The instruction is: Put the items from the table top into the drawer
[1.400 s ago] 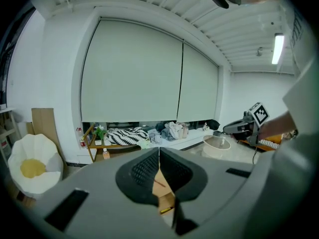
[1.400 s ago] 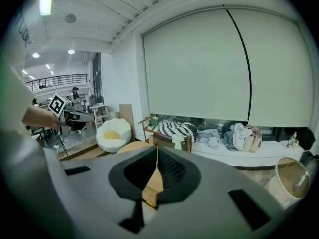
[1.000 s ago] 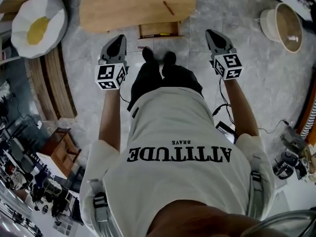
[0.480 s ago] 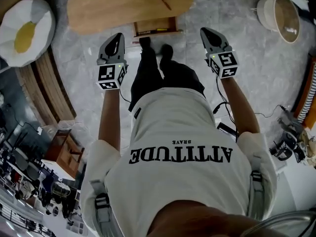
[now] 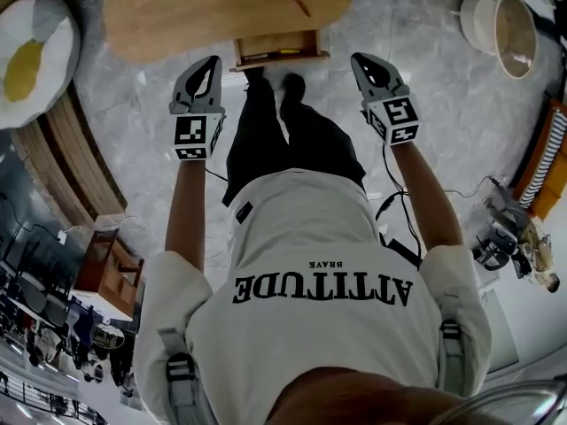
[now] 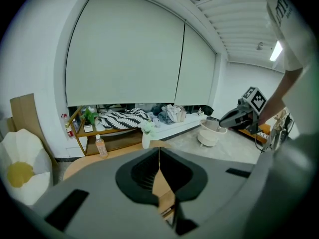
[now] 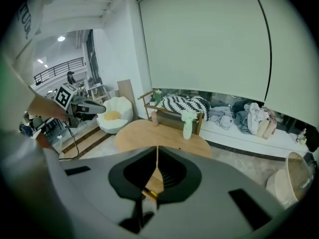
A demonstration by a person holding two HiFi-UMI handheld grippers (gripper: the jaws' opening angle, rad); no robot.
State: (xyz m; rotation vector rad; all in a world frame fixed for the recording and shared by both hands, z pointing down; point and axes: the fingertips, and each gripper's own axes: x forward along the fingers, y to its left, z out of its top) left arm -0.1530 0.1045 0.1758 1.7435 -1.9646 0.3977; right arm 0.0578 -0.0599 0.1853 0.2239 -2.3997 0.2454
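Over the last second both hand-held grippers had moved up the head view toward the table, and the table had drawn nearer to the person.

The one item clearly seen on top from above was a reddish pencil [image 5: 299, 1], lying flat near the table's front edge, at 12 o'clock from the open drawer [image 5: 275, 42]. A yellow stick-like thing [image 5: 289, 51] already lay inside the drawer. The left hand-held gripper [image 5: 213, 61] hung at 9 o'clock from the drawer and the right hand-held gripper [image 5: 357, 58] at 3 o'clock. Both had their jaws pressed together and held nothing.

The likely trouble was the pencil itself. It was thin and flat on smooth wood, so jaws opened too late or too steeply would probably skid it or roll it off the edge. A reach across could also tip the vase [image 7: 187, 127] or the bottle [image 7: 154, 117] farther back.

The oval wooden table [image 5: 195, 11] stood on a grey marbled floor [image 5: 425, 69]. An egg-shaped cushion [image 5: 27, 56] lay at its 9 o'clock and a basket [image 5: 514, 34] at its 3 o'clock. A drawn blind [image 7: 209, 39] hung beyond.
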